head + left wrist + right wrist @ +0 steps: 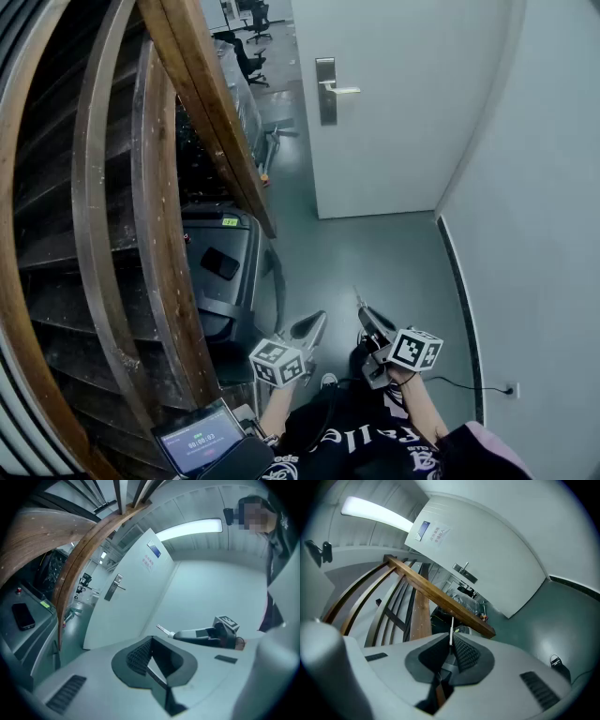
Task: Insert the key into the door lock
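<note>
Below, at the foot of the head view, the right gripper (362, 310) has its two ribbed dark pads pressed together on the key (357, 299) — a thin, flat strip of pale metal whose blade sticks out past the jaw tips and points toward the door (403, 112). Its own view shows the same clamp: the key (451, 629) rises as a narrow bright sliver from the closed seam of the right gripper (451, 644). The left gripper (316, 321) hangs just beside it, and its own view shows the left gripper (150, 641) with jaws drawn together on nothing, grid-textured pad faces meeting along one line. Each tool carries a white cube with black square markers.

The door is a smooth, matt white slab, well apart from both grippers across a bare grey-green floor (375, 262). A tall rectangular lock plate (325, 103) of brushed metal sits on the door's left part, with a straight lever handle (342, 90) projecting to the right.

Curved stair rails (150, 234) of dark, grained wood sweep down the left side. Under them stands a grey, box-shaped machine (225, 291) with a flat black phone (220, 263) lying on its top.
</note>
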